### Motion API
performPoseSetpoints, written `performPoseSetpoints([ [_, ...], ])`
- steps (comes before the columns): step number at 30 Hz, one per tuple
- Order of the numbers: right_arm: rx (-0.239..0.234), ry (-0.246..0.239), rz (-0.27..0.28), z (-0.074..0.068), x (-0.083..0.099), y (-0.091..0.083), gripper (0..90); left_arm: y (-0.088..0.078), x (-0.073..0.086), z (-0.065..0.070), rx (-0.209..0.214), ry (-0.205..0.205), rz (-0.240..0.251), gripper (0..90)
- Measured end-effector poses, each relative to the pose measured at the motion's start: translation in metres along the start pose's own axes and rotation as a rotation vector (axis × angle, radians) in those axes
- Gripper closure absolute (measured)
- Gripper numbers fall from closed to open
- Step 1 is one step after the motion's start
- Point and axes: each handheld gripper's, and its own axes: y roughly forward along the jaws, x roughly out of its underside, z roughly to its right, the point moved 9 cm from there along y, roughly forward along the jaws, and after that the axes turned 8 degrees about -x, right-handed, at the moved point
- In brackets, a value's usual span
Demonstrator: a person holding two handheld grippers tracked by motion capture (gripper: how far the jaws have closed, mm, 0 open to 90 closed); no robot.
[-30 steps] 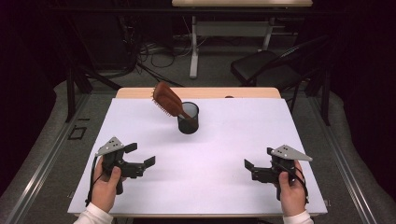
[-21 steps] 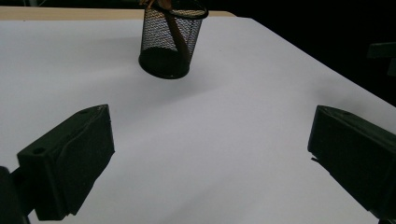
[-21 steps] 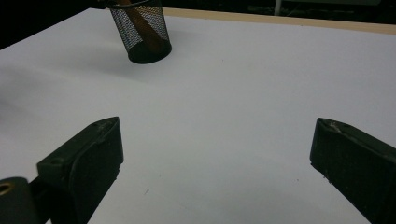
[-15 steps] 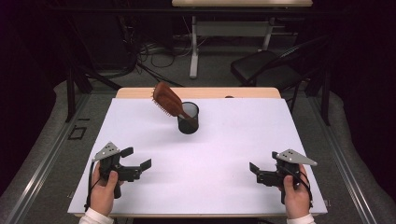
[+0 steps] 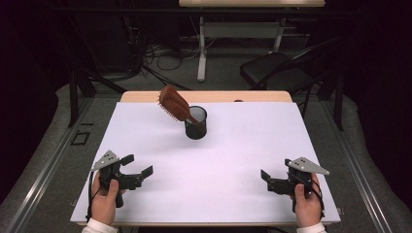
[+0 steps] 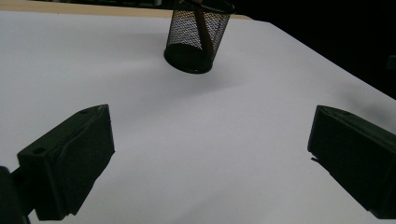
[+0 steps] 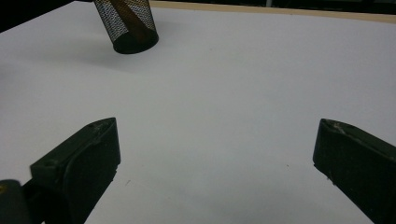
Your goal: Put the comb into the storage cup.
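A brown hairbrush (image 5: 173,103) leans handle-down in a black mesh cup (image 5: 196,123) at the far middle of the white table (image 5: 233,145), its head sticking out up and to the left. The cup (image 6: 197,37) stands ahead in the left gripper view, and the cup (image 7: 127,25) appears at the upper left of the right gripper view. My left gripper (image 5: 137,165) rests near the front left edge, open and empty. Near the front right edge my right gripper (image 5: 268,179) is open and empty too. Both point inward across the table.
A bare wooden strip (image 5: 218,96) runs along the table's far edge. Beyond it stand a dark chair (image 5: 277,70), a desk frame (image 5: 204,43) and cables on the floor. Wide bare table surface lies between the grippers and the cup.
Both hands have drawn back toward the front edge of the table, the right one also a little outward. The brush and cup have not moved.
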Motion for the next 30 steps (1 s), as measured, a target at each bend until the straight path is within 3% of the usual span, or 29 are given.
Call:
performPoseSetpoints([
  [10,0.018,0.026,-0.013,0.008,0.01,0.003,0.0,-0.002,0.004,-0.009,-0.008,-0.015,0.013,0.6],
  [16,0.018,0.036,-0.012,0.011,0.013,0.005,0.0,0.0,0.007,-0.012,-0.021,0.004,0.005,0.6],
  [30,0.026,0.051,-0.02,0.017,0.019,0.008,0.0,0.003,0.012,-0.017,-0.033,0.005,-0.004,0.6],
])
